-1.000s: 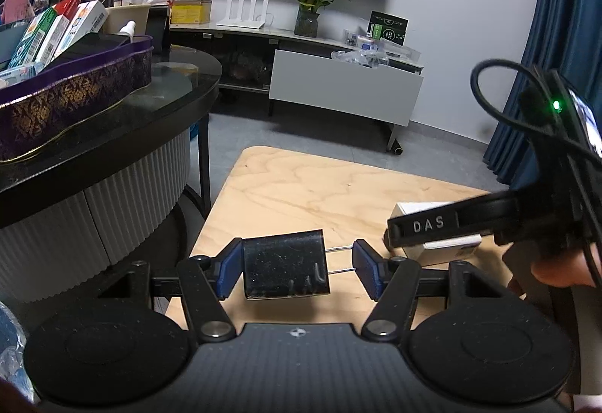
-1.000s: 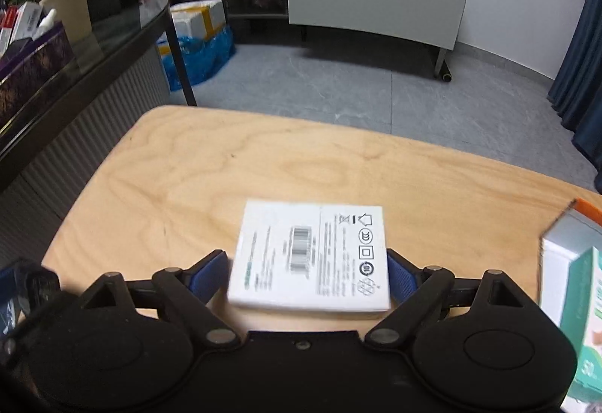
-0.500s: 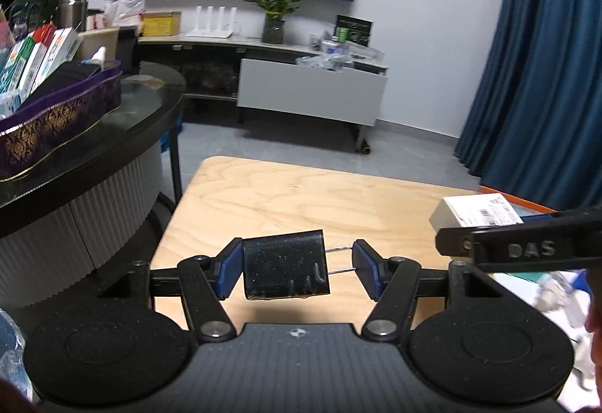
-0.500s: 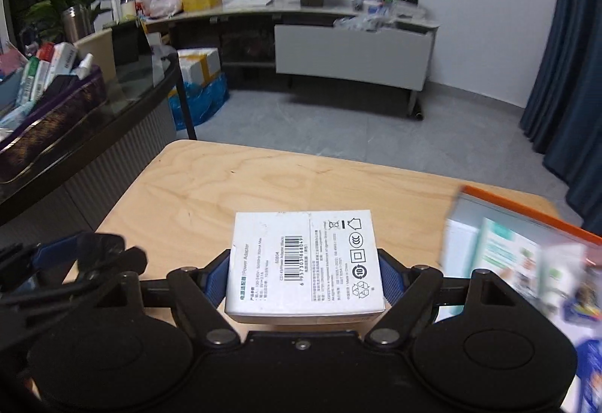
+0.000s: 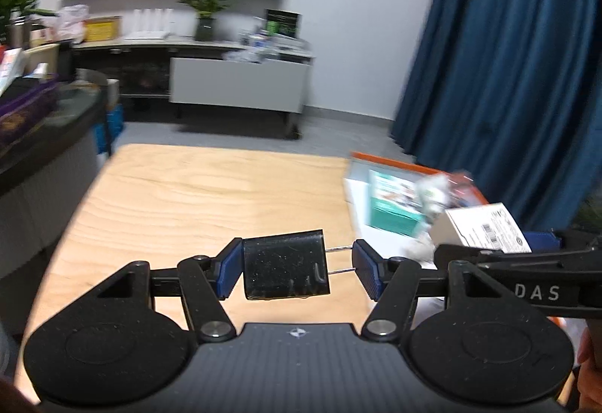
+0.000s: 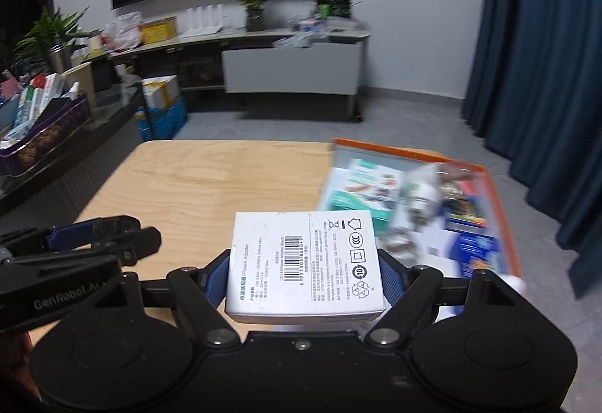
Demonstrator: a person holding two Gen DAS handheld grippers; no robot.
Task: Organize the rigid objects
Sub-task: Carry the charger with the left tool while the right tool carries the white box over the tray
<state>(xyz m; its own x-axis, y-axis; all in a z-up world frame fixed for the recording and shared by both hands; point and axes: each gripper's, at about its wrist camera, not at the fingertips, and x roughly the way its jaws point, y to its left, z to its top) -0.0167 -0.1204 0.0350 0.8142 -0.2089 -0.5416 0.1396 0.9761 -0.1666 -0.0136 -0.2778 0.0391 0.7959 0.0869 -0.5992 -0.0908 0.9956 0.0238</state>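
Black tool [image 5: 297, 268] frames, blue pads [image 5: 367, 272], silver screws.

Swung both my hand-held grippers right; orange tray [image 6: 500, 221] now in view; white box [image 6: 304, 262] lifted off worktop [image 6: 210, 183].

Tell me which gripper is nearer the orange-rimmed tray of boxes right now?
Right. The right gripper, holding the white adapter box, sits at the orange-rimmed tray's near edge; the left gripper, holding the black plug, is over bare table beside it.

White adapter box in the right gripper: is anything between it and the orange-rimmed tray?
Nothing visible. The white adapter box is held by the right gripper beside the orange-rimmed tray. The tray already holds blurred packages, so free space is on its near side.
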